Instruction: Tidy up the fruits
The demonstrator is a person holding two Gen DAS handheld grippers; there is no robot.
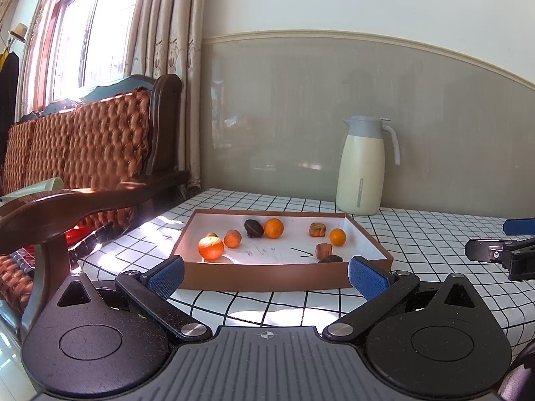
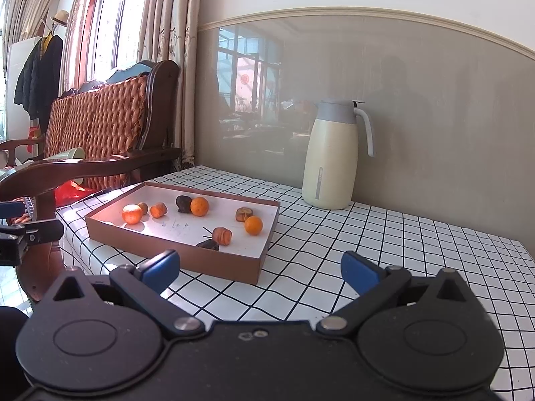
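A shallow brown box (image 1: 267, 275) with a white floor lies on the checked tablecloth; it also shows in the right wrist view (image 2: 207, 262). Inside lie several fruits: bright oranges (image 1: 210, 248) (image 1: 273, 228) (image 1: 337, 237) and darker, brownish pieces (image 1: 253, 228) (image 1: 324, 251). In the right wrist view the oranges (image 2: 132, 214) (image 2: 199, 206) (image 2: 253, 225) lie apart. My left gripper (image 1: 265, 275) is open and empty just before the box's front wall. My right gripper (image 2: 259, 269) is open and empty at the box's near right corner; it shows at the left wrist view's right edge (image 1: 501, 250).
A cream thermos jug (image 1: 361, 167) stands behind the box by the wall, also in the right wrist view (image 2: 334, 157). A wooden sofa with woven cushions (image 1: 83, 140) stands left of the table. The grid-patterned tablecloth (image 2: 384, 234) stretches right of the box.
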